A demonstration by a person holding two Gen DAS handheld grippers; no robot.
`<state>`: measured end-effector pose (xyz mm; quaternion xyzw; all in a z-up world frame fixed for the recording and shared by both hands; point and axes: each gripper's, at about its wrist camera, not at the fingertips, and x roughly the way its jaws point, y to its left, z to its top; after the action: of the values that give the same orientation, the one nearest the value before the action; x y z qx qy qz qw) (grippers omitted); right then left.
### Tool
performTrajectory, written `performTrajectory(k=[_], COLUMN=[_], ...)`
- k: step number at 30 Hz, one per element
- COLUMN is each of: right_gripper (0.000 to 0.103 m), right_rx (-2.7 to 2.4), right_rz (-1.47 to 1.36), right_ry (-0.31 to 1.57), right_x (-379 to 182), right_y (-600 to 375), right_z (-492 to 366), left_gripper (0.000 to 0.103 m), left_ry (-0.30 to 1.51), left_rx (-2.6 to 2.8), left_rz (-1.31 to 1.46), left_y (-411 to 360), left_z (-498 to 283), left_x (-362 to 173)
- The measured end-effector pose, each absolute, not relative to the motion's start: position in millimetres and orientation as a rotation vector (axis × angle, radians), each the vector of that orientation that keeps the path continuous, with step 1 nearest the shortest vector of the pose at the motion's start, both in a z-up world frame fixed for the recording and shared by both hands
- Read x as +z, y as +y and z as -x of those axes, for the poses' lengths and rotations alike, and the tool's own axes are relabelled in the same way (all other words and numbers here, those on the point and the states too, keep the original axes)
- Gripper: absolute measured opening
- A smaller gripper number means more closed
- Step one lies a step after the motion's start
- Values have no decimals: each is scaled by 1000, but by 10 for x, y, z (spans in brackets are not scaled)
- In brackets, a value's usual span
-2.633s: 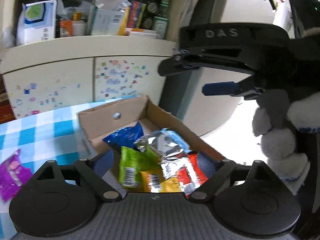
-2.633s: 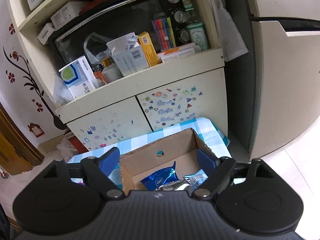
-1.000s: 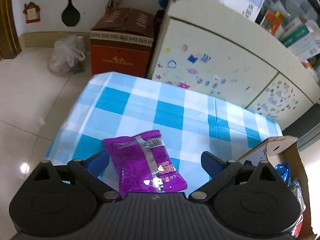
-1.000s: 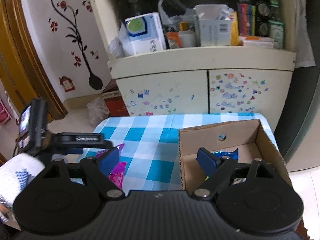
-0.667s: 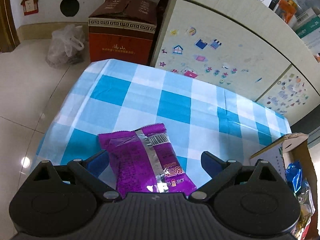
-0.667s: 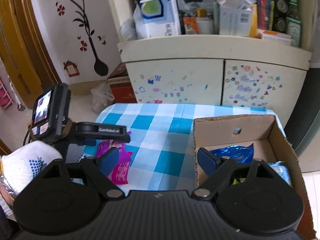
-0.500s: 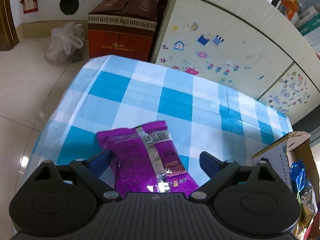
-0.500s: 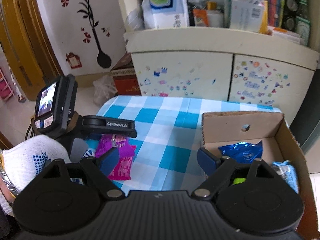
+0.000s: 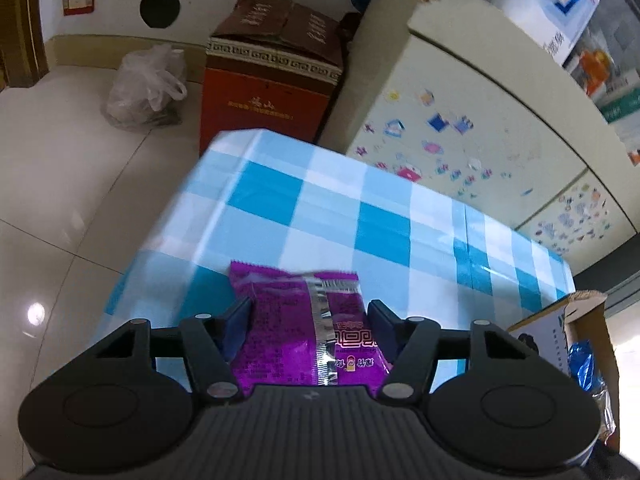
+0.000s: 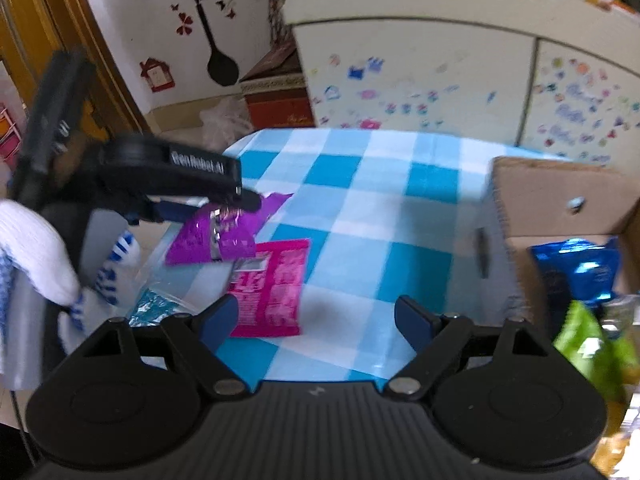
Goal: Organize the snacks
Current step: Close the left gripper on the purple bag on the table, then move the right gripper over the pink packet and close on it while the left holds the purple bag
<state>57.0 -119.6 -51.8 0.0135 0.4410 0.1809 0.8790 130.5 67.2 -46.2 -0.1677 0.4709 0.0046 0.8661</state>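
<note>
My left gripper [image 9: 308, 320] is shut on a purple snack packet [image 9: 304, 320] and holds it just above the blue checked tablecloth [image 9: 360, 208]. The right wrist view shows that gripper [image 10: 224, 200] with the purple packet [image 10: 212, 236] hanging from it at the table's left edge. A pink snack packet [image 10: 272, 292] lies flat on the cloth below it. My right gripper [image 10: 316, 320] is open and empty above the cloth, right of the pink packet. A cardboard box [image 10: 560, 200] at the right holds a blue packet [image 10: 576, 272] and a green packet [image 10: 588, 344].
A cream cabinet with stickers [image 9: 460, 128] stands behind the table. A red-brown carton [image 9: 272, 84] and a plastic bag [image 9: 144, 88] sit on the tiled floor to the left. The cardboard box's corner [image 9: 576, 320] shows at the right of the left wrist view.
My left gripper's jaws have closed onto the purple packet and raised it off the cloth. My right gripper has swung left and lower toward the pink packet.
</note>
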Motion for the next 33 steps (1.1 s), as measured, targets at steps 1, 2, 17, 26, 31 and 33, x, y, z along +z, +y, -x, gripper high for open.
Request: performTrajectory(k=[1, 2, 17, 26, 31, 33], right_gripper=[85, 85, 85, 67, 58, 57], right_rx=[385, 394, 385, 354, 350, 350], right_rz=[-36, -45, 51, 134, 127, 120], right_ry=[924, 924, 921, 877, 878, 883], right_x=[-555, -595, -990, -1026, -988, -976], right_y=[-1151, -1097, -620, -578, -631, -649], right_z=[-592, -611, -774, -751, -754, -752], left_gripper=[67, 66, 67, 80, 71, 70], left_ry=[978, 971, 988, 1068, 1056, 1051], left_rx=[15, 18, -9, -30, -11, -7], left_rz=[348, 345, 277, 169, 132, 141], left_y=[695, 712, 773, 612, 596, 608], left_z=[-1294, -1287, -1327, -1335, -1292, -1287], left_x=[-433, -408, -380, -719, -792, -781])
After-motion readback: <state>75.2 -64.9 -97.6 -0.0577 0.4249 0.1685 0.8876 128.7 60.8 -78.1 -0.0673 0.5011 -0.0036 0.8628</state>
